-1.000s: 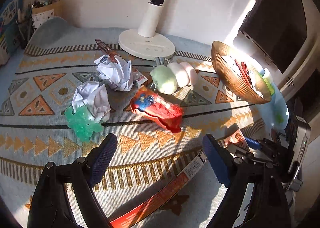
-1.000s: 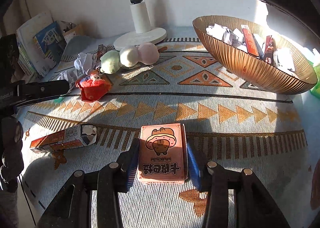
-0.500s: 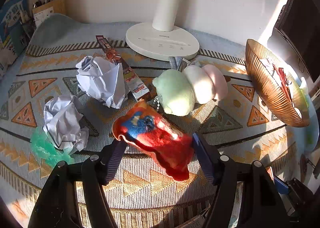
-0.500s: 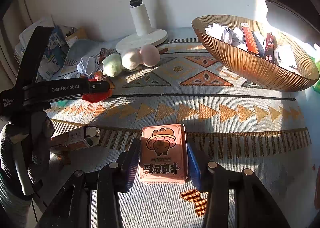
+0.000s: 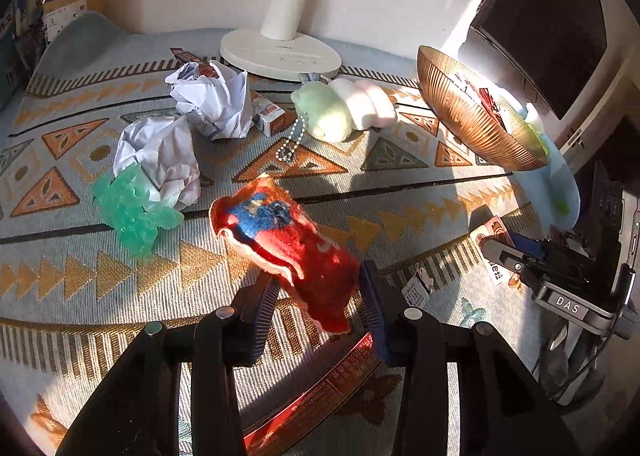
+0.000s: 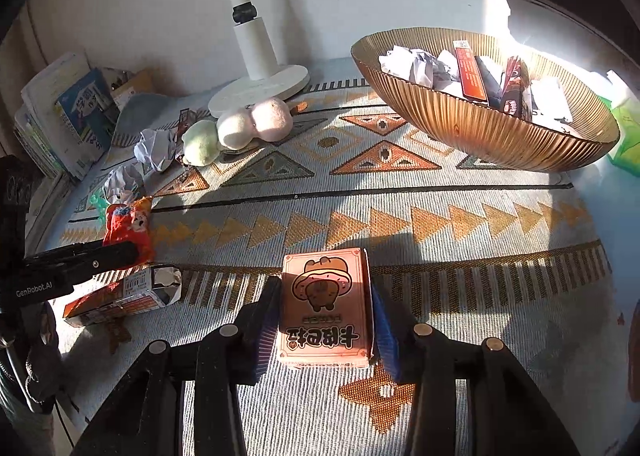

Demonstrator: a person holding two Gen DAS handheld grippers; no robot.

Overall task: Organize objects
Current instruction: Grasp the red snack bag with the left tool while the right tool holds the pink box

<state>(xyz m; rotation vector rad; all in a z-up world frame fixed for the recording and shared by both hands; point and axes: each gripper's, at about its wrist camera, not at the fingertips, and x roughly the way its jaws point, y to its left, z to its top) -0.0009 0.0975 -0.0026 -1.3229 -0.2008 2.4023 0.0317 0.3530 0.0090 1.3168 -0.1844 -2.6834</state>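
Red plush toy (image 5: 294,252), with a blue patch on its upper face, lies between the fingers of the left gripper (image 5: 320,296); the jaws have just been closing and both pads now press its lower end, which appears raised off the patterned mat (image 5: 400,192). Directly below the left jaws lies a long red carton (image 5: 320,392), flat on the mat. Ahead and to the left of these jaws: a green translucent piece (image 5: 134,212), touching a crumpled paper ball (image 5: 160,160); beyond it a second paper ball (image 5: 214,100). Straight ahead: a plush string of green, white and pink balls (image 5: 344,108) with a bead chain, and behind it the white lamp base (image 5: 280,54).

Pink carton (image 6: 326,312), printed with a cartoon animal, sits upright between the fingers of the right gripper (image 6: 322,320), both pads closed against its sides. Ahead and to the right of these jaws stands the ribbed amber bowl (image 6: 472,124), holding crumpled paper and packets. Far left of the right jaws the left gripper appears with the red toy.
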